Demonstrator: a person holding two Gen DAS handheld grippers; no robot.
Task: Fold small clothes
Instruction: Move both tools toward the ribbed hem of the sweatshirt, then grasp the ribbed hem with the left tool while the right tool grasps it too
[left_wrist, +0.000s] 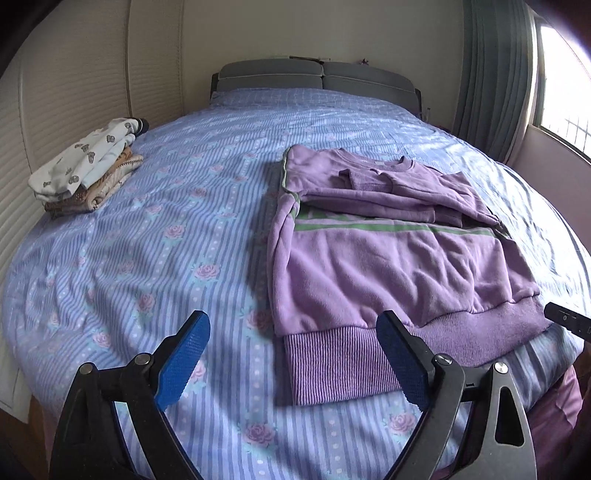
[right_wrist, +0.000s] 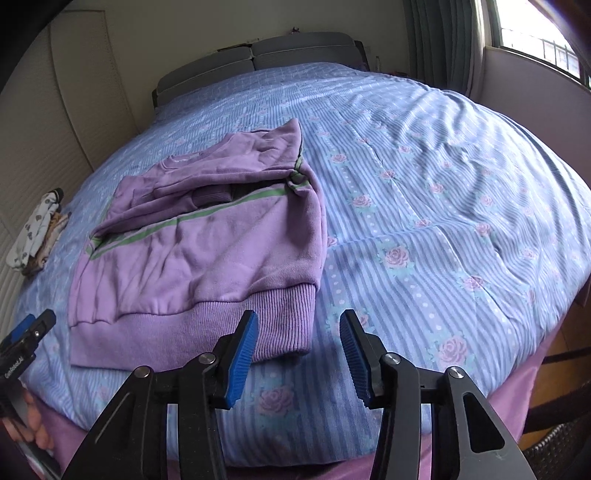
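Observation:
A purple sweater (left_wrist: 388, 258) (right_wrist: 207, 243) with a green stripe lies flat on the bed, both sleeves folded across its chest and its ribbed hem toward me. My left gripper (left_wrist: 293, 321) stands wide open just above the hem's left corner, its right finger over the ribbing, nothing pinched. My right gripper (right_wrist: 299, 317) is open too, narrower, hovering by the hem's right corner with only bedspread between its blue pads (right_wrist: 242, 354). Each gripper shows at the edge of the other's view: left gripper (right_wrist: 29, 328), right gripper (left_wrist: 565, 319).
A stack of folded small clothes (left_wrist: 85, 170) (right_wrist: 37, 232) sits at the bed's left side by the wall. The blue striped rose-print bedspread (left_wrist: 166, 258) (right_wrist: 443, 221) runs back to a grey headboard (left_wrist: 314, 77). Curtain and window (left_wrist: 561, 92) are on the right. A person's hand (right_wrist: 33, 428) shows low left.

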